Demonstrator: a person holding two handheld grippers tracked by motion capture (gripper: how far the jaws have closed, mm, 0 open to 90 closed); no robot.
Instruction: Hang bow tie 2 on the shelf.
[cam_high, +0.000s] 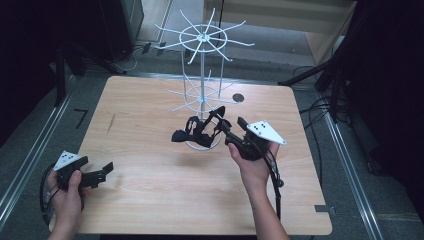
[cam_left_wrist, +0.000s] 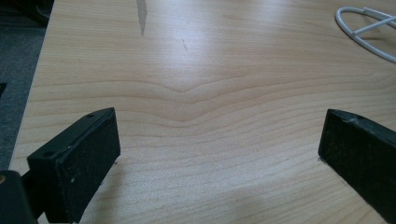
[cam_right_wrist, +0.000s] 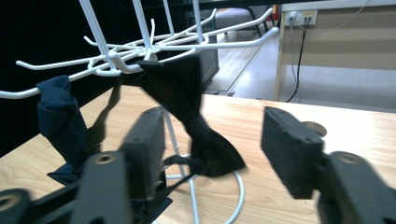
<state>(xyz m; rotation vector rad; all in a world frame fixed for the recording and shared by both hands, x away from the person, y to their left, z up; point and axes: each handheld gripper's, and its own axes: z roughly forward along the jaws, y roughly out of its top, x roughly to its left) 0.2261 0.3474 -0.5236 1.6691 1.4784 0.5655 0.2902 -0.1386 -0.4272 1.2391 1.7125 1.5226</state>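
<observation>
A black bow tie (cam_right_wrist: 194, 116) hangs limp from a white wire rack (cam_right_wrist: 140, 51), the right hand-held gripper (cam_right_wrist: 212, 149) spread just before it. Soft, light cloth: its knot looks the surest hold. The left hand-held gripper (cam_left_wrist: 219, 154) hovers spread above the tabletop (cam_left_wrist: 210, 70).

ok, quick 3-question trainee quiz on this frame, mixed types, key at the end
1. True or false: the left gripper holds a bow tie.
2. The black bow tie hangs from: A) the rack's top tier B) its lower tier C) the right gripper.
3. Fill in: the right gripper's jaws are ____.

Key: 1 false, its jaws are open over bare table. 2 B. 3 open.
</observation>
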